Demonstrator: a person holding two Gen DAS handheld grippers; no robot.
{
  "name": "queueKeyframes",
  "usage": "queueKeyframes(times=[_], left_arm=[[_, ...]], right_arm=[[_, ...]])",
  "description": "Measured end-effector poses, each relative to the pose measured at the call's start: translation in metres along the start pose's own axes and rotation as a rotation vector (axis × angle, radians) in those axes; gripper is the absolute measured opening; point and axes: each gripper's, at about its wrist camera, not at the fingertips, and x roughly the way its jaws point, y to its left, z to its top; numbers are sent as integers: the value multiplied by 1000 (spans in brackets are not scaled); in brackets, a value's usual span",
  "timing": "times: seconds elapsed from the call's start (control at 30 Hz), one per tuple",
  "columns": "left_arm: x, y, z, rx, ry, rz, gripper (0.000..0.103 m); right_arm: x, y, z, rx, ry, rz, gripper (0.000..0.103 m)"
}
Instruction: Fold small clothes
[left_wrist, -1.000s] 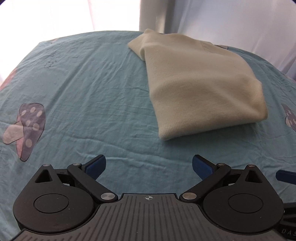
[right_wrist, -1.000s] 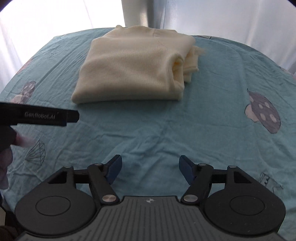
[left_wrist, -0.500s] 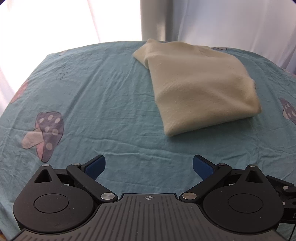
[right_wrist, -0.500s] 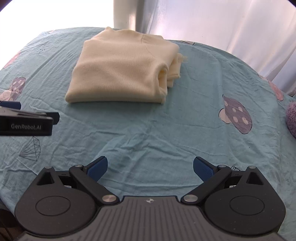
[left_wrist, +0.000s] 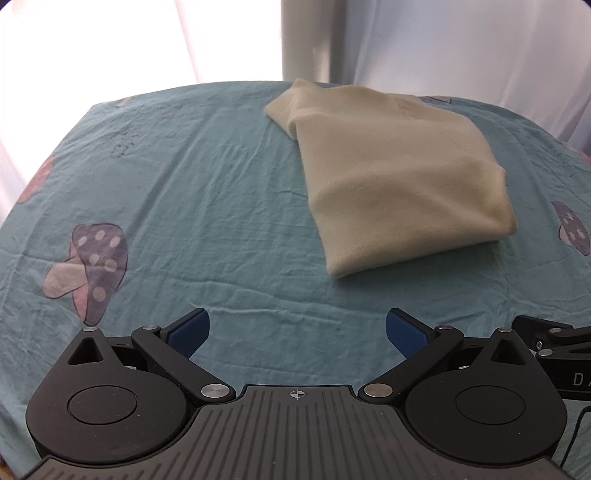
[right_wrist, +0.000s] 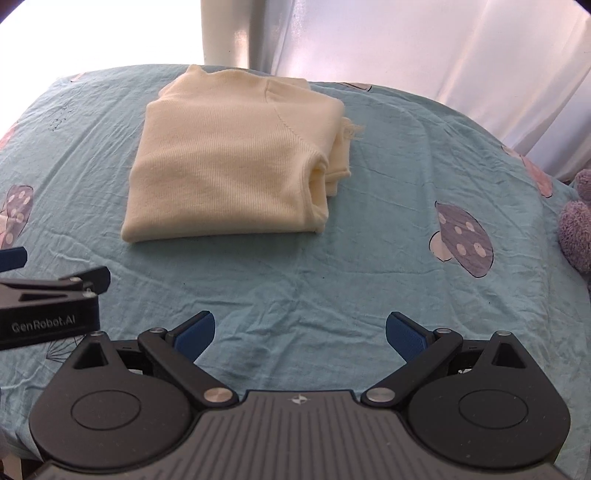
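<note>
1. Already folded, the cream sweater (right_wrist: 229, 162) lies at the far middle of the bed's teal sheet (right_wrist: 369, 258).
2. My left gripper (left_wrist: 297, 330) and right gripper (right_wrist: 299, 332) hover with jaws wide apart, empty.
3. Grabbing one layer could undo the fold; loose right-side edges may splay.

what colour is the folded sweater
Cream, a pale yellowish white; the folded sweater shows best in the right wrist view.

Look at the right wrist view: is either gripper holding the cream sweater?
No: the cream sweater lies folded on the sheet, with the right gripper and left gripper open, apart from it.
</note>
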Motion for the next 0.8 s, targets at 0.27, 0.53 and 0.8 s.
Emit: queueKeyframes(times=[0.27, 0.53, 0.8], left_arm=[[2, 0, 1, 0, 16, -5, 103], [5, -3, 3, 7, 23, -16, 103], [6, -5, 3, 10, 29, -21, 103]], right_arm=[[0, 4, 3, -8, 11, -8, 99], [-1, 1, 4, 5, 10, -15, 99], [-1, -3, 3, 20, 11, -17, 99]])
